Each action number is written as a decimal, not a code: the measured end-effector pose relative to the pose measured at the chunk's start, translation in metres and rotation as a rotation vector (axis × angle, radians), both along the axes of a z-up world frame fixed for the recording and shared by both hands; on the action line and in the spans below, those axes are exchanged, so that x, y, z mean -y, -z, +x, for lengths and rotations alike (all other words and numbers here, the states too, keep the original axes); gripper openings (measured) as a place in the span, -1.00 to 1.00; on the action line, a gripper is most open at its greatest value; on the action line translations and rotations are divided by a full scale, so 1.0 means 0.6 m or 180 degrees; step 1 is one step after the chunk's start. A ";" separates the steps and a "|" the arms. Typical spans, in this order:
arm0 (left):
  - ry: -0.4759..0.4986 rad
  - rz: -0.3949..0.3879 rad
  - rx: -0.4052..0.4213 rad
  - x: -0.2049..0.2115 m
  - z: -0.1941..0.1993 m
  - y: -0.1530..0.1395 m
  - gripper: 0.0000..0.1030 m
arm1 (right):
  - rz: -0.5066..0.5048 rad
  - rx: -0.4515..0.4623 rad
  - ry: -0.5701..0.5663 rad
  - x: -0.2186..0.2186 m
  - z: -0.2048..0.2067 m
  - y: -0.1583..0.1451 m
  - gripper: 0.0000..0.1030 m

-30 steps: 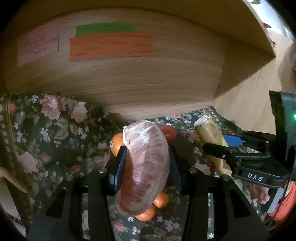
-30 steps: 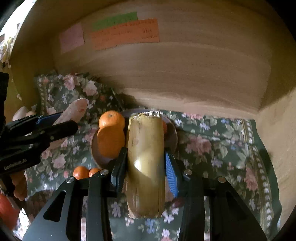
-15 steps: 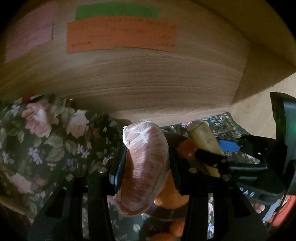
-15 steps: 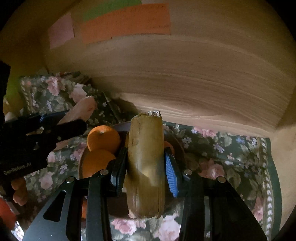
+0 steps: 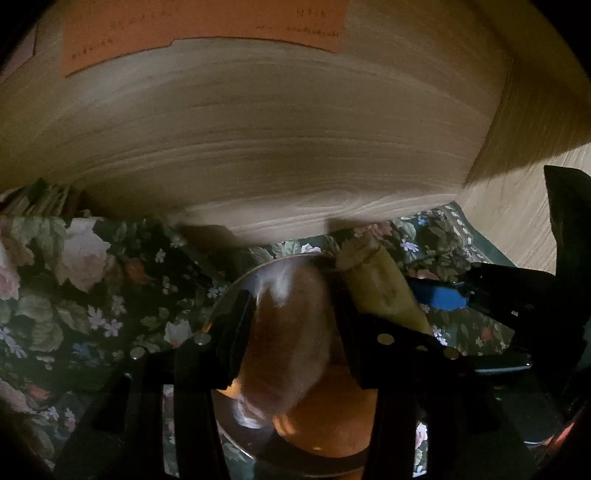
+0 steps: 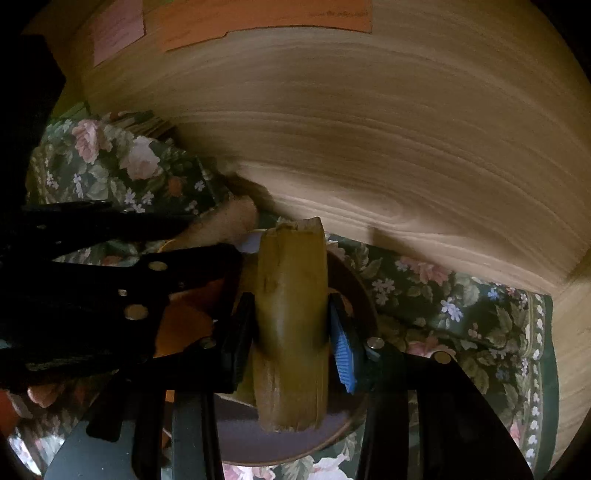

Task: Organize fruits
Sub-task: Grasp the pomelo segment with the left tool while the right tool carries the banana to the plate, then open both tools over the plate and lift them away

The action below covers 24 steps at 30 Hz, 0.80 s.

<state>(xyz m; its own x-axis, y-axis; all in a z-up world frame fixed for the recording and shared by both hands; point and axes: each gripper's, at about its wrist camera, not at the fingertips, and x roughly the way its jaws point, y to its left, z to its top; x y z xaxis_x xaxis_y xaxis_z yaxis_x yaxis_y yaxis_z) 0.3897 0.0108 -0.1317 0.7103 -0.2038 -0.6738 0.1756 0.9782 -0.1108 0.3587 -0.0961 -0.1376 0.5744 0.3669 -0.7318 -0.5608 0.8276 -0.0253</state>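
Down along the left gripper, its two black fingers are clamped on a peeled citrus fruit, pinkish and blurred, which hangs over a dark round plate. An orange lies on that plate just under the held fruit. To the right the other gripper comes in with a blue pad showing, and the yellowish banana piece it carries pokes in over the plate's far rim. The plate sits on a dark floral cloth, backed by a curved wooden wall with an orange paper label stuck high up.

Over on the right wrist view, the right gripper is closed firmly on the banana piece, which stands lengthwise between its fingers, its ragged cut end pointing toward the wall. It is held above the plate. The left gripper crowds in from the left, with the peeled citrus fruit jutting from it beside the banana's tip. Orange fruit shows beneath those black fingers. The floral cloth spreads around the plate.
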 end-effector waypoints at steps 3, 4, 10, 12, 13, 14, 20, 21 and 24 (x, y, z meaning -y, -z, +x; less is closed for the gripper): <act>-0.0003 0.0002 0.0064 -0.001 -0.006 -0.004 -0.06 | 0.0005 0.0010 -0.0022 -0.004 -0.005 -0.002 -0.28; 0.0000 -0.0007 0.0073 0.001 -0.007 -0.005 -0.06 | 0.0006 0.0016 -0.0023 -0.004 -0.006 -0.004 -0.27; -0.0044 0.0001 0.0170 -0.012 -0.043 -0.024 -0.06 | 0.0011 0.0111 0.0031 -0.001 -0.015 -0.016 -0.12; -0.0072 0.0005 0.0222 -0.018 -0.062 -0.034 -0.06 | 0.0035 0.0131 0.0073 0.005 -0.022 -0.022 -0.12; -0.0092 0.0018 0.0252 -0.020 -0.072 -0.038 -0.06 | 0.0055 0.0140 0.0088 0.010 -0.026 -0.025 -0.12; -0.0120 0.0045 0.0301 -0.023 -0.086 -0.044 -0.06 | 0.0079 0.0145 0.0100 0.013 -0.032 -0.030 -0.12; -0.0187 0.0148 0.0498 -0.027 -0.162 -0.062 0.01 | 0.0202 0.0239 0.0150 0.040 -0.087 -0.059 -0.06; -0.0186 0.0146 0.0517 -0.028 -0.174 -0.064 0.01 | 0.0230 0.0254 0.0154 0.043 -0.098 -0.062 -0.05; -0.0179 0.0128 0.0561 -0.030 -0.210 -0.065 0.04 | 0.0265 0.0304 0.0163 0.051 -0.130 -0.068 -0.04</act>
